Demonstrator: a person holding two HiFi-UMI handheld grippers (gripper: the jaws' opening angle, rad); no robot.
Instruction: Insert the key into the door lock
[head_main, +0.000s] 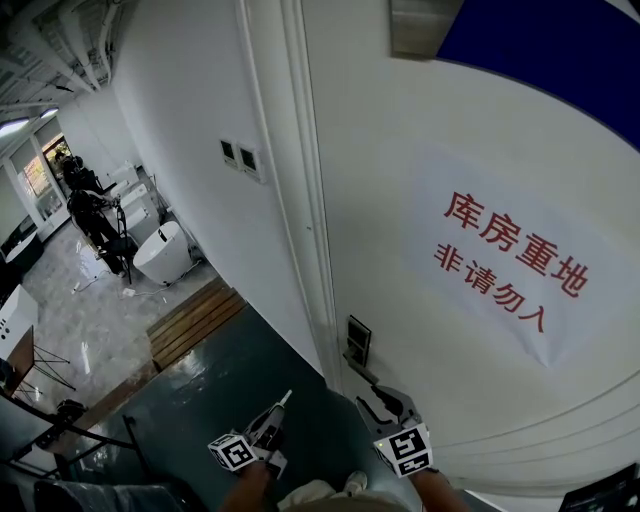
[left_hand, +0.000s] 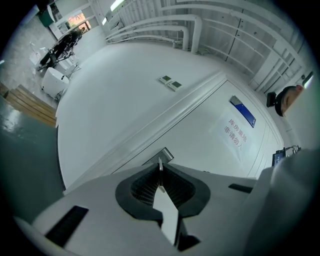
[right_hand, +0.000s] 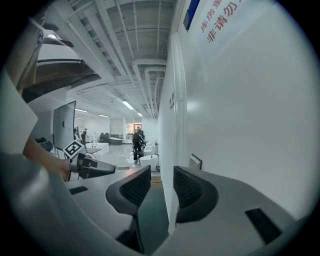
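- Because the key (left_hand: 160, 169) has to be steered in blade-first, it is clamped edge-on between the closed jaws of the left gripper (left_hand: 161, 186), and its thin blade projects forward past the pads.
- The right gripper (right_hand: 161, 188) is held alongside with its jaws apart and nothing between them. It is judged to be kept free, perhaps for steadying the door or working the handle.
- Both grippers are carried low in the head view, just short of the door. The left one is pointed roughly level, so that the blade can be lined up with the keyway.
- The door lock (head_main: 358, 338) is seen as a dark plate near the door's edge, just ahead of the grippers and apart from the key. What appears to be a lever handle (head_main: 362, 372) sits below it, and the keyhole itself is too small to be made out.
- Insertion is judged not yet begun. The approach is the step in hand, and fine alignment of the blade will be called for next.
- A sign (head_main: 510, 262) in red characters is fixed higher on the white door (head_main: 480, 150).
- Further off, wall switches (head_main: 245, 157) are mounted beside the door frame (head_main: 300, 200). An open room with a white tub (head_main: 162, 252) and persons (right_hand: 137, 142) is seen beyond.
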